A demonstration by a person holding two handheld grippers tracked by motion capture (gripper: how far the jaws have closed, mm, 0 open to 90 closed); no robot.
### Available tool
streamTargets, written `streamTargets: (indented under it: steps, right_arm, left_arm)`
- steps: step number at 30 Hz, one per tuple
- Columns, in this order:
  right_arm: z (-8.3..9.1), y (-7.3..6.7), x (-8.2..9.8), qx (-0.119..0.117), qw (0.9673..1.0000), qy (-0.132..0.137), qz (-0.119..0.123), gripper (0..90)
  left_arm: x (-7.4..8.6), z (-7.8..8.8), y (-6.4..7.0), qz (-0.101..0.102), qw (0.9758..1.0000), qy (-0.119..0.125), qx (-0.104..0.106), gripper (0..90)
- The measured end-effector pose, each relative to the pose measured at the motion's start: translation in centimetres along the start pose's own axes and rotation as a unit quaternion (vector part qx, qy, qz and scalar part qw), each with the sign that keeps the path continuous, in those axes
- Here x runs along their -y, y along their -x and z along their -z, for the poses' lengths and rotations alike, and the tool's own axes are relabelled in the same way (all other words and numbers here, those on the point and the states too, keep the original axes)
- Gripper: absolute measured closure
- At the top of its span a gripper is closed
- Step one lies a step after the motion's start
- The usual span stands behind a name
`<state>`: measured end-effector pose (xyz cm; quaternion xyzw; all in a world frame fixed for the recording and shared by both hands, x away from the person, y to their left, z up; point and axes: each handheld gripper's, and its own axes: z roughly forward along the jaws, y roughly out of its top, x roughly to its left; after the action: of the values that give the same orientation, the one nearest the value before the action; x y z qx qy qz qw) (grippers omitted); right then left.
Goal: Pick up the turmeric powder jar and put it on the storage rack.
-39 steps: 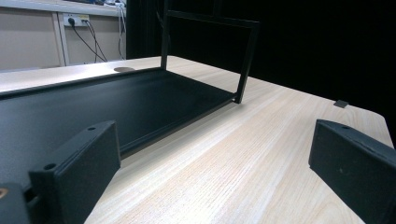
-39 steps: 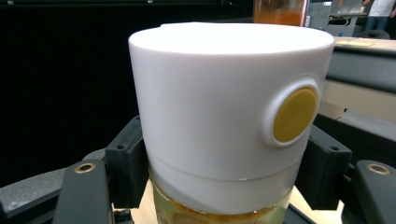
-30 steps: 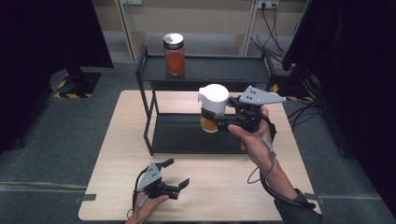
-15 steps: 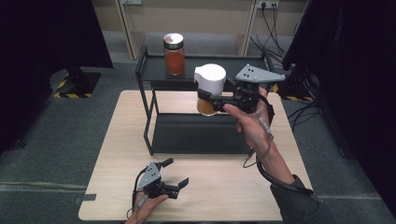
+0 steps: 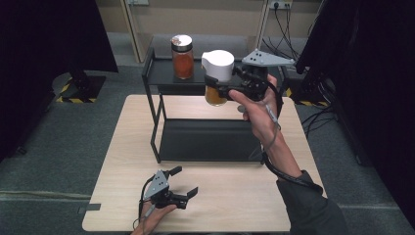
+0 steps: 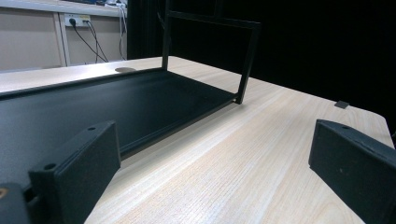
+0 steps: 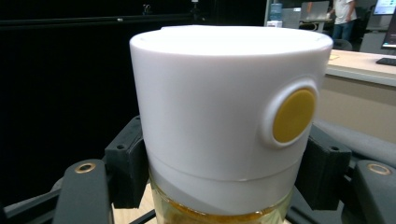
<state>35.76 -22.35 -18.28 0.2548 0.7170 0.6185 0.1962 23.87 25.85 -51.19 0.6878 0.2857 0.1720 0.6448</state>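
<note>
Two jars are here, and we are holding one of them. Our right gripper (image 5: pixel 221 90) pinches a glass jar with a big white plastic lid and yellow stuff inside (image 5: pixel 217 76), just under the lid. A moment ago this jar was lower, in front of the black metal two-level rack (image 5: pixel 155 117). Now we have lifted it up to the height of the top shelf, so we think it will go there next. It hangs in the air beside the other glass jar with orange-red stuff and a shiny lid (image 5: pixel 182 56), which stands on that shelf. The white lid looks smooth and round, with a yellow button (image 7: pixel 293 115). Our left gripper (image 5: pixel 182 183) rests on the pale wooden table (image 5: pixel 235 200), its jaws spread wide with nothing between them.
</note>
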Motion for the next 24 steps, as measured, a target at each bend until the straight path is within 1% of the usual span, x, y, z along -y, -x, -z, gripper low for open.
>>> streamTargets:
  steps: [6, 7, 9, 16, 22, 24]
  right_arm:
    - [-0.7, -0.1, -1.1, 0.018, 0.9998, -0.001, 0.003, 30.9]
    - [-0.7, -0.1, -1.1, 0.018, 0.9998, -0.001, 0.003, 30.9]
    - [-1.2, -0.2, -1.6, 0.028, 0.9996, -0.003, 0.003, 30.9]
    - [-2.2, 0.0, -2.0, 0.048, 0.9989, -0.001, -0.003, 30.9]
    - [-3.4, 0.2, -2.3, 0.072, 0.9974, 0.001, -0.008, 30.9]
    - [-3.6, 0.2, -2.3, 0.075, 0.9972, 0.001, -0.008, 30.9]
  left_arm:
    - [0.0, 0.0, 0.0, 0.000, 1.0000, 0.000, 0.001, 1.7]
    - [0.0, 0.0, 0.0, 0.000, 1.0000, 0.000, 0.001, 1.7]
    - [0.0, 0.0, 0.0, 0.000, 1.0000, 0.000, 0.001, 1.7]
    - [0.0, 0.0, 0.1, 0.000, 1.0000, 0.000, 0.004, 1.7]
    - [0.0, 0.0, 0.0, -0.002, 1.0000, -0.002, 0.005, 1.7]
    - [-0.1, 0.0, 0.0, -0.002, 1.0000, -0.002, 0.005, 1.7]
